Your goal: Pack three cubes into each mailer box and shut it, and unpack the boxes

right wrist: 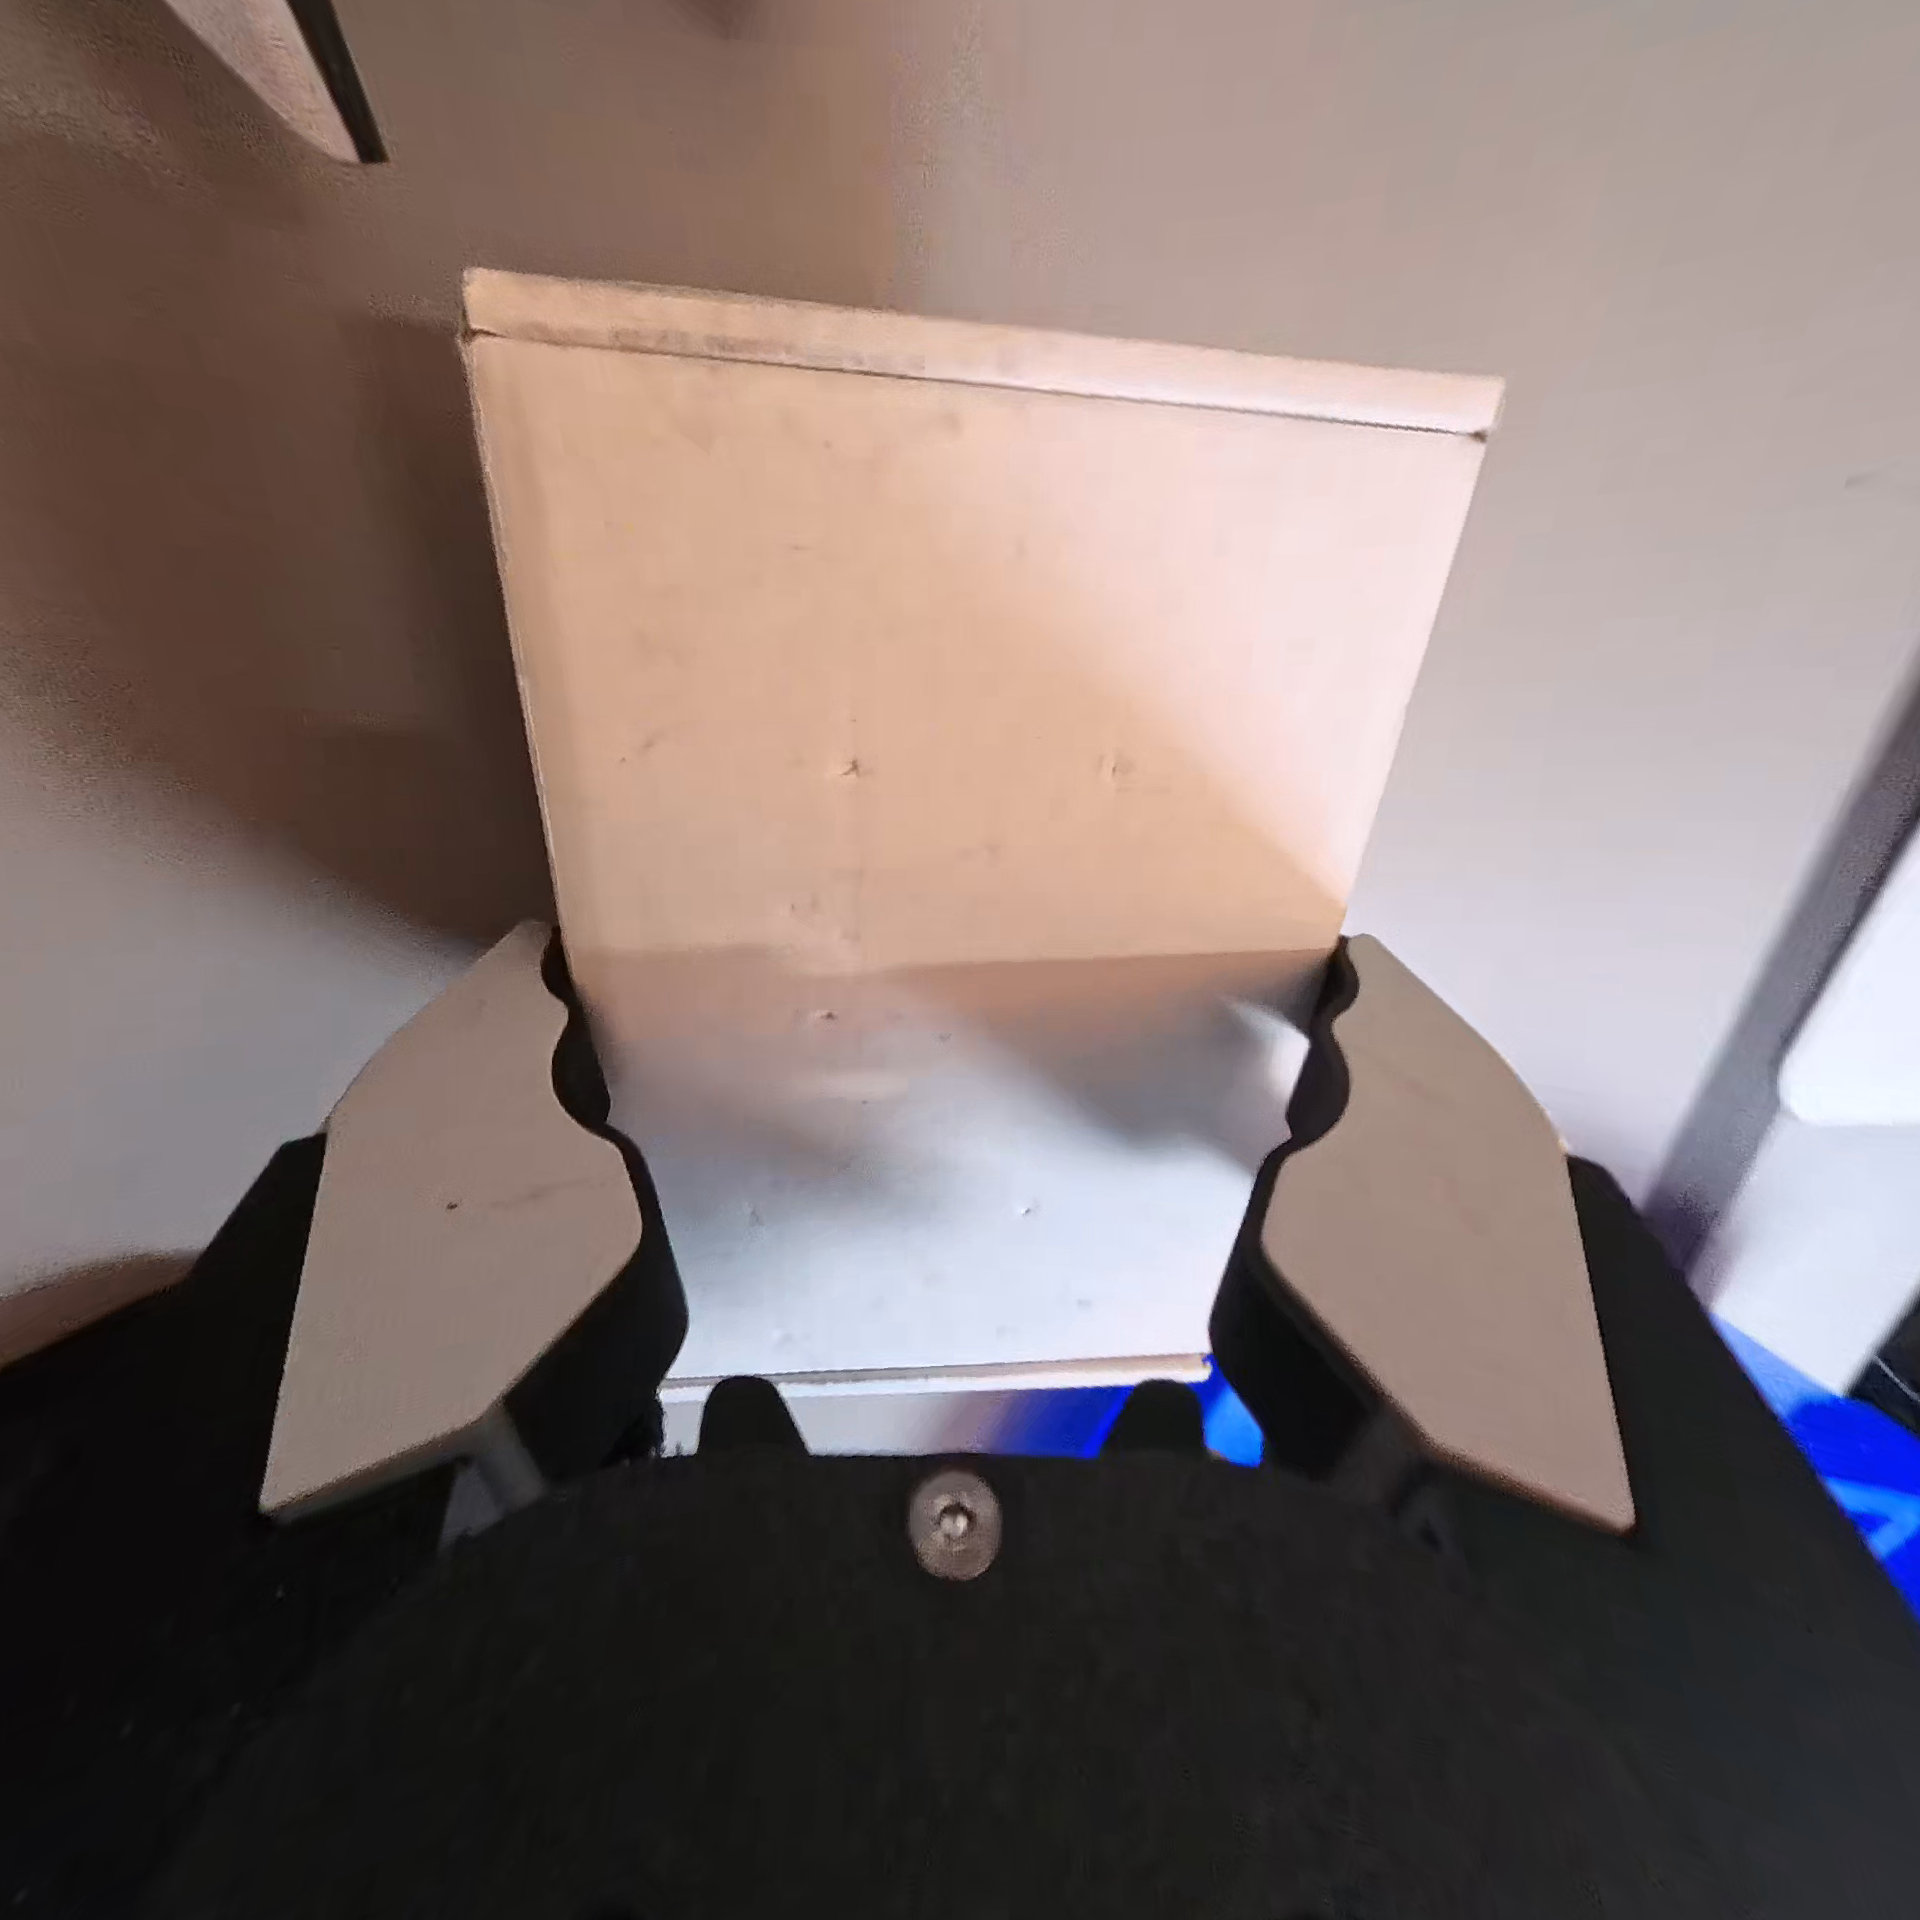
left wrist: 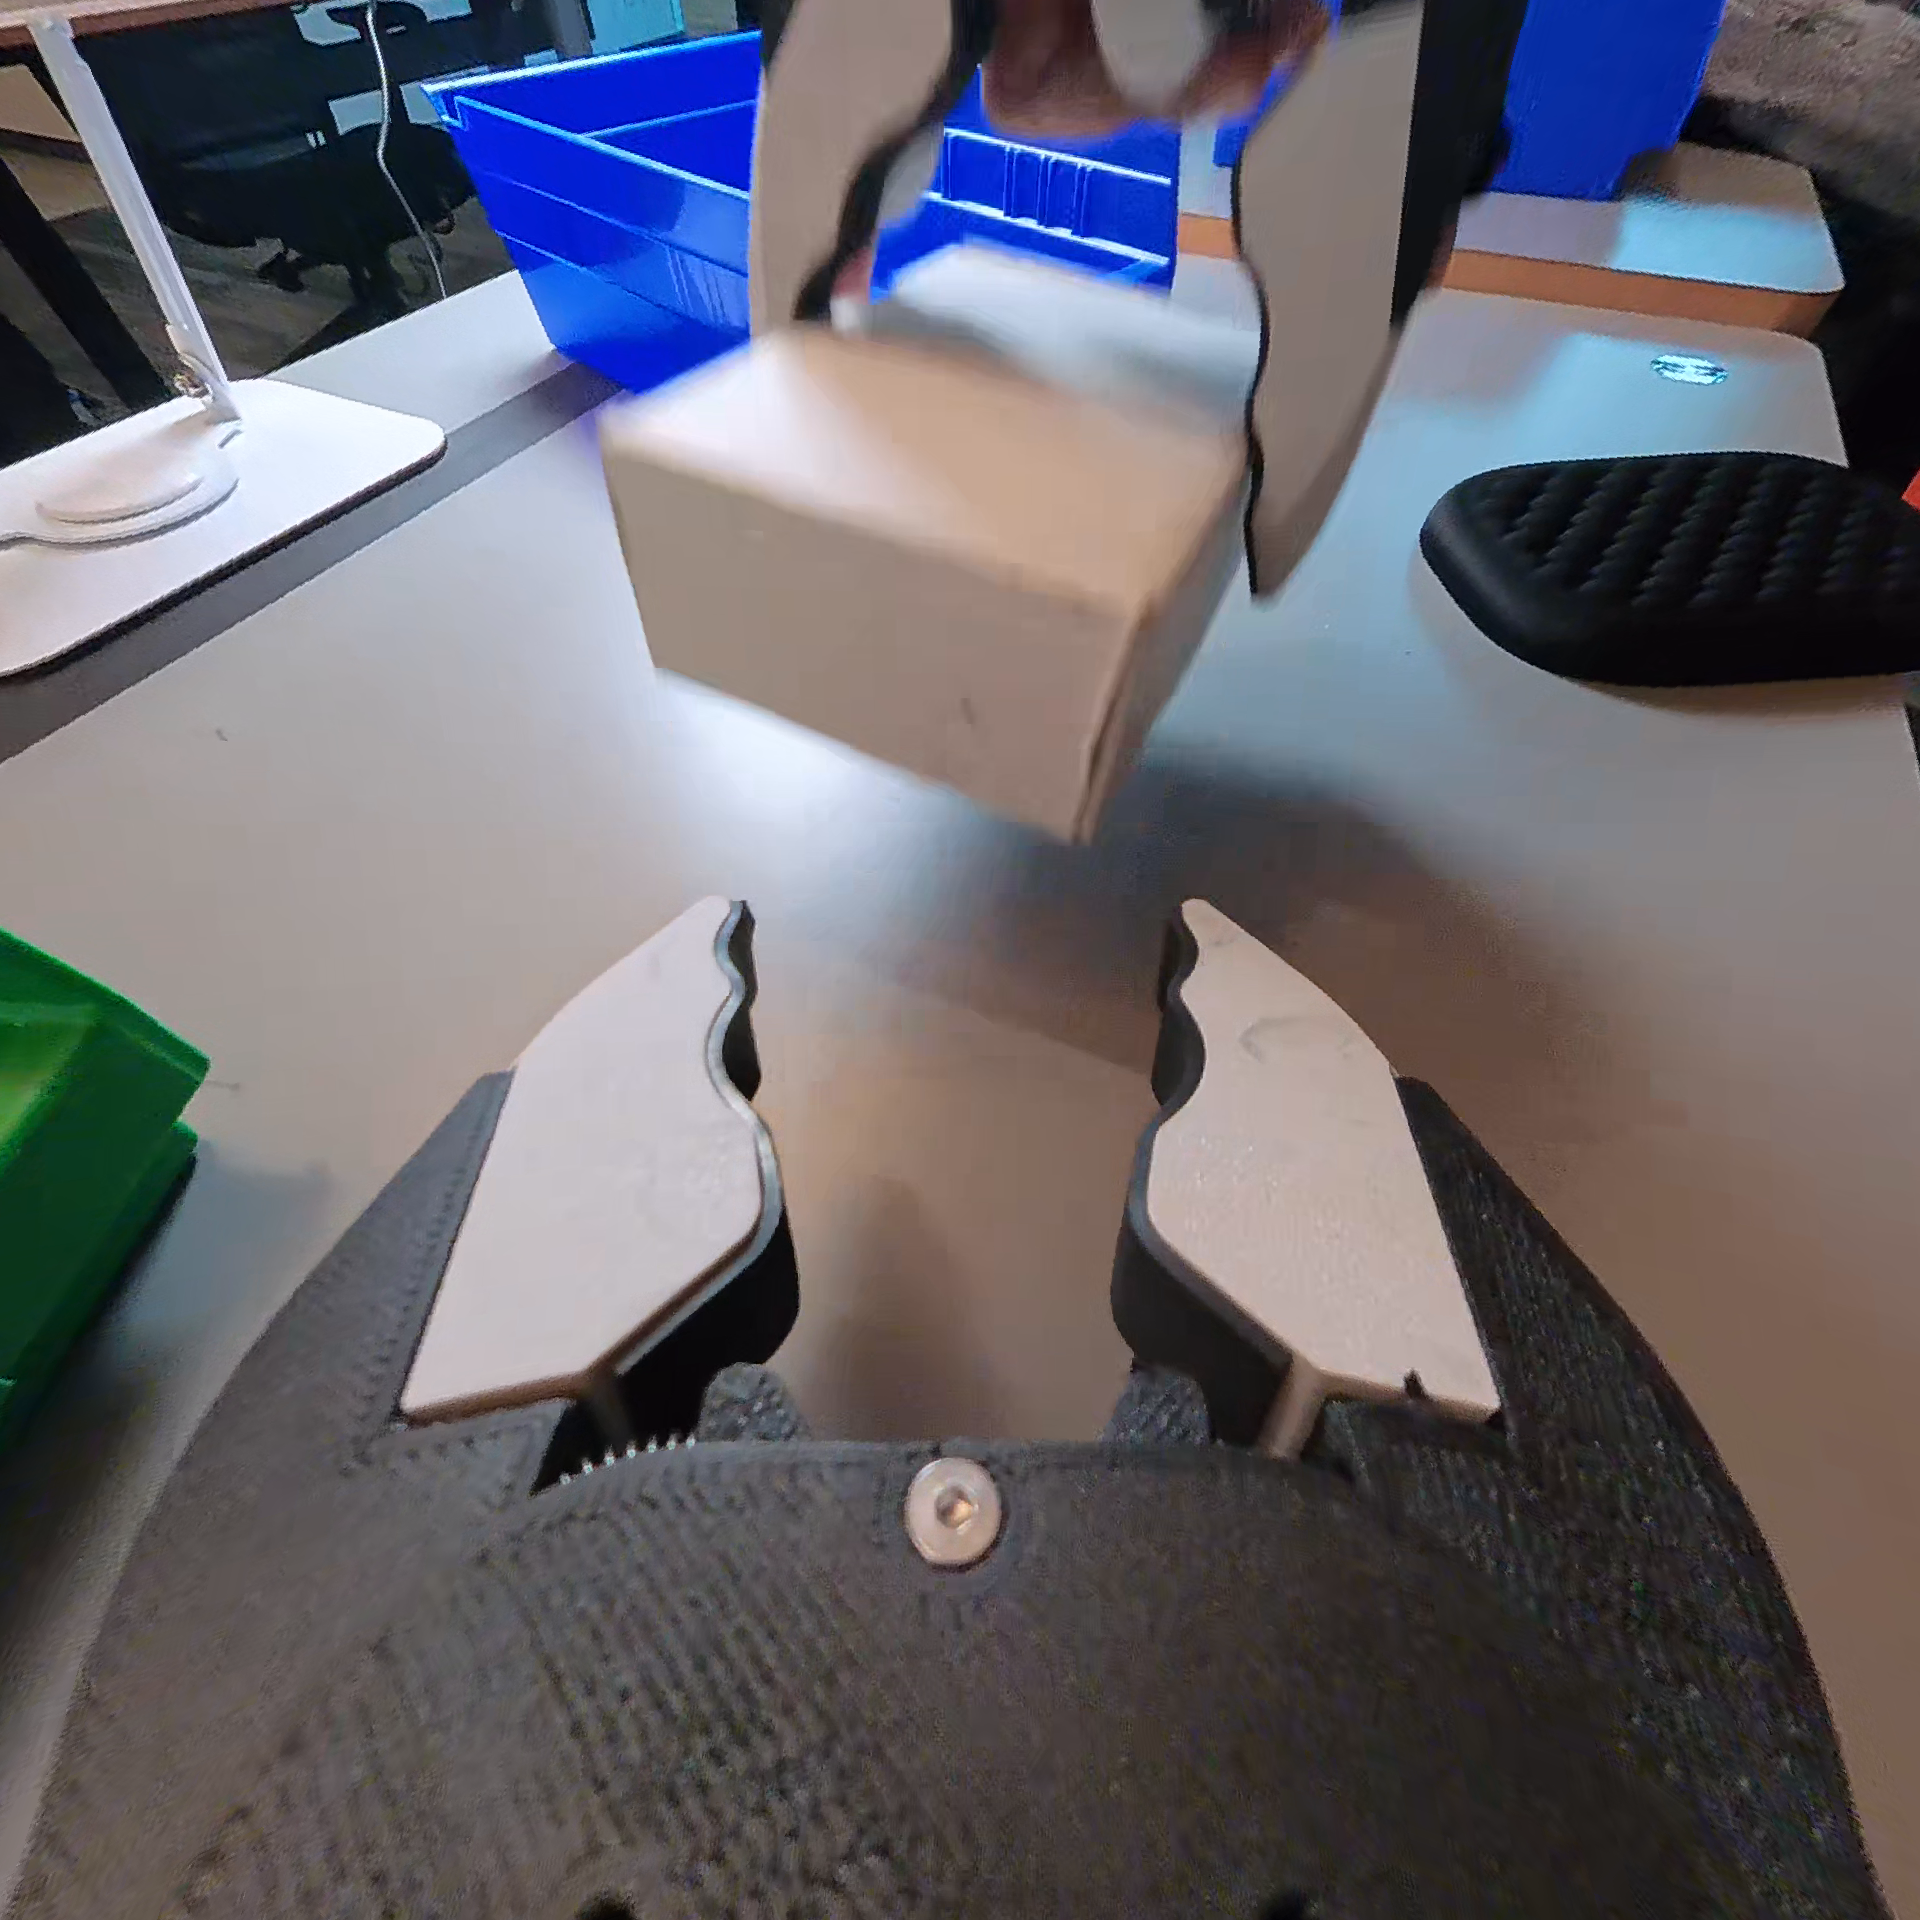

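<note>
A closed tan cardboard mailer box hangs in the air above the grey table, blurred by motion. My right gripper is shut on the mailer box, its fingers pressing the box's two sides; it also shows from the front in the left wrist view. My left gripper is open and empty, low over the table just in front of and below the box. No cubes are in view.
A blue bin stands at the back of the table. A green bin sits at the left edge. A white lamp base is at the far left, a black padded rest at the right.
</note>
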`<state>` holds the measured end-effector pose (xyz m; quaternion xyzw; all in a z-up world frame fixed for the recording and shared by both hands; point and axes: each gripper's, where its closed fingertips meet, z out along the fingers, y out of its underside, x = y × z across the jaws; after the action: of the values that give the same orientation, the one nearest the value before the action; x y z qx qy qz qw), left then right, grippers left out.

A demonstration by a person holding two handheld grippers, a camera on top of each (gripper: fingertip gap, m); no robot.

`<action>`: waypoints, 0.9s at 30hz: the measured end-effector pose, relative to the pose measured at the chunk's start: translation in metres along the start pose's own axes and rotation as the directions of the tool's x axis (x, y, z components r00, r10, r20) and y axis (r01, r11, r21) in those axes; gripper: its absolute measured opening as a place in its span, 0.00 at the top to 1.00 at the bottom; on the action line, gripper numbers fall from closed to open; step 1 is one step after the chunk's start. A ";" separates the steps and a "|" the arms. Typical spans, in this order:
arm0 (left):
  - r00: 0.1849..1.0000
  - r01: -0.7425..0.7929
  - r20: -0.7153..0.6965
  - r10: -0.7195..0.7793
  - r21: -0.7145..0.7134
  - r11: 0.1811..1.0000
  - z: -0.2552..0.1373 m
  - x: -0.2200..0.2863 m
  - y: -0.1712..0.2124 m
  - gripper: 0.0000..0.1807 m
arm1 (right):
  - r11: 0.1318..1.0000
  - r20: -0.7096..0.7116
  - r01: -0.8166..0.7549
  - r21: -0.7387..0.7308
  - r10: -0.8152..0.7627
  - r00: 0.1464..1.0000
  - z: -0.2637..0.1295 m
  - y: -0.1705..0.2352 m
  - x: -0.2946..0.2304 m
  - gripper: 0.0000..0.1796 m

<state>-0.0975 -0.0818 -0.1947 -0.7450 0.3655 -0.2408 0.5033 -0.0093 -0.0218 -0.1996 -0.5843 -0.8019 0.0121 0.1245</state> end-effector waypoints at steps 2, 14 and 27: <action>1.000 0.015 -0.012 -0.015 0.005 1.000 0.000 0.001 0.000 0.59 | 0.999 -0.058 -0.037 0.016 0.038 0.998 -0.031 0.013 0.019 0.28; 0.999 -0.017 0.030 0.016 0.050 0.999 0.001 0.001 -0.006 0.60 | 0.891 -0.419 -0.431 -0.143 0.340 0.842 -0.117 0.218 0.189 0.28; 0.998 0.042 0.033 -0.044 0.071 0.997 0.008 -0.013 -0.001 0.63 | 0.862 -0.267 -0.418 -0.287 0.347 0.899 0.011 0.307 0.248 0.28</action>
<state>-0.0996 -0.0672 -0.1970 -0.7387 0.3319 -0.2514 0.5300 0.2038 0.3100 -0.2148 -0.7429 -0.6420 -0.1612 0.0998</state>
